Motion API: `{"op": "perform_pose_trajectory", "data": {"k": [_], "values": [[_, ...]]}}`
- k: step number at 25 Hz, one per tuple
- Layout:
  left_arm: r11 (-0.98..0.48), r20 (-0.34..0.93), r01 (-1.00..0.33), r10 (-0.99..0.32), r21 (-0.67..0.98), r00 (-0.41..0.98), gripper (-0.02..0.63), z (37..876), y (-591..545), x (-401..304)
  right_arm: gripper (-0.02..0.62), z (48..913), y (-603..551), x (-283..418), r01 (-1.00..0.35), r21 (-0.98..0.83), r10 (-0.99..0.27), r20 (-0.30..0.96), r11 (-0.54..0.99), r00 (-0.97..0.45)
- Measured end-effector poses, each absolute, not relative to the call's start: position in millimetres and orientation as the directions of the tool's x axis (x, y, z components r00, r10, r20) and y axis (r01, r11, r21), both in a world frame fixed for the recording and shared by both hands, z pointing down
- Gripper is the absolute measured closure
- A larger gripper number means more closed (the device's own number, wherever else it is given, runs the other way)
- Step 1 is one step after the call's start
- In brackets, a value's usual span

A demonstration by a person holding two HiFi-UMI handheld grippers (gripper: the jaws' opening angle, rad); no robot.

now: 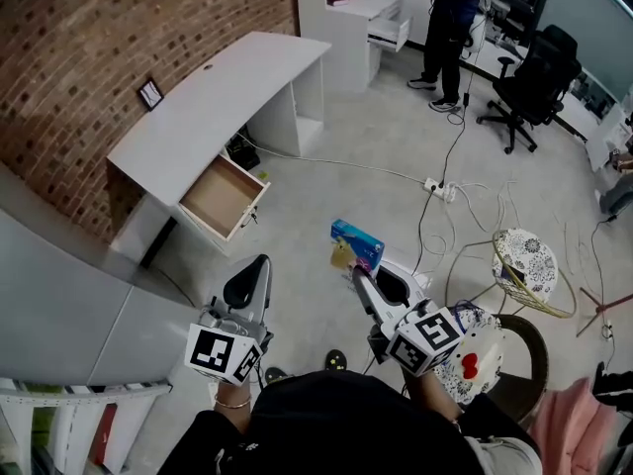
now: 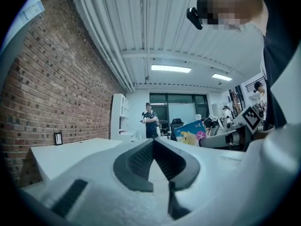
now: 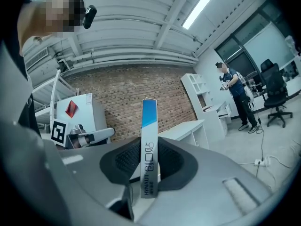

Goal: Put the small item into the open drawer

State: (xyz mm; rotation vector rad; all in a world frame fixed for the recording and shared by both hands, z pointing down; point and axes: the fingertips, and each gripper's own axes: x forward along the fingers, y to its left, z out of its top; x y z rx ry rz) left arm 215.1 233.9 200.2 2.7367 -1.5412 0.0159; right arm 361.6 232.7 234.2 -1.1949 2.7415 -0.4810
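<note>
right gripper (image 1: 359, 275) grips box (image 1: 358, 241), lower edge hidden.

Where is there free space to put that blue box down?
The open drawer looks bare inside. The white desk top is free apart from a small picture frame by the brick wall. The floor in front of the drawer is bare too. To the right it is crowded: cables, a power strip, a patterned stool.

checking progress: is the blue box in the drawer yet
No, the blue box sits clamped in the right gripper, and the open drawer looks empty.
</note>
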Motion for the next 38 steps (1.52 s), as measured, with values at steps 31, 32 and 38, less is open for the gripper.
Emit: {"op": "perform_pose_trajectory", "data": {"k": [31, 32, 38], "values": [[-0.496, -0.043, -0.868, -0.868, 0.021, 0.495, 0.615, 206.1, 152.8, 206.1, 0.499, 232.4, 148.8, 372.2, -0.733, -0.261, -0.746, 0.067, 0.628, -0.663], [-0.494, -0.041, -0.869, -0.869, 0.025, 0.493, 0.615, 207.9, 146.8, 203.3, 0.499, 233.5, 142.1, 369.8, -0.734, -0.257, -0.745, 0.073, 0.629, -0.664], [-0.457, -0.009, -0.888, -0.889, 0.045, 0.457, 0.615, 223.7, 112.5, 177.3, 0.499, 243.9, 98.5, 353.1, -0.73, -0.265, -0.733, 0.109, 0.63, -0.672]]}}
